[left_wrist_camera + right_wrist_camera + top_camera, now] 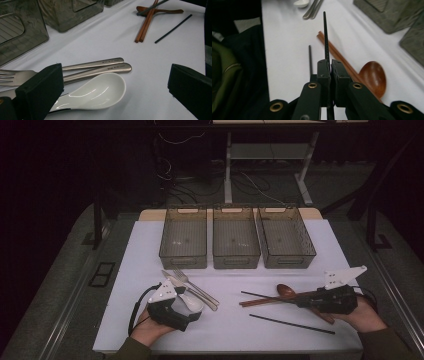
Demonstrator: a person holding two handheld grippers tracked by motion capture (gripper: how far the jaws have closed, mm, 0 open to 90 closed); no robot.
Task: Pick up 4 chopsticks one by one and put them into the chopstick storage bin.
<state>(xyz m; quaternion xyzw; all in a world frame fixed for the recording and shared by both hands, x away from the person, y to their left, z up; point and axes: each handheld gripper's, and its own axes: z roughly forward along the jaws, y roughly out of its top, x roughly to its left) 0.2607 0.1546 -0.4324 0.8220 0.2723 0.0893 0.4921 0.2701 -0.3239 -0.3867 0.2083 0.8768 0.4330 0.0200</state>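
Right gripper view: our right gripper [330, 68] pinches one black chopstick [326, 37] just above the white table [287, 45]; we judge lifting it level avoids snagging the wooden chopsticks [337, 56].

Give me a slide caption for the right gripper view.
Right gripper clamps a black chopstick above the wooden spoon.

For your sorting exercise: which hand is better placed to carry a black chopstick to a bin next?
Right: the right gripper is shut on a black chopstick. The left gripper is open over the white spoon.
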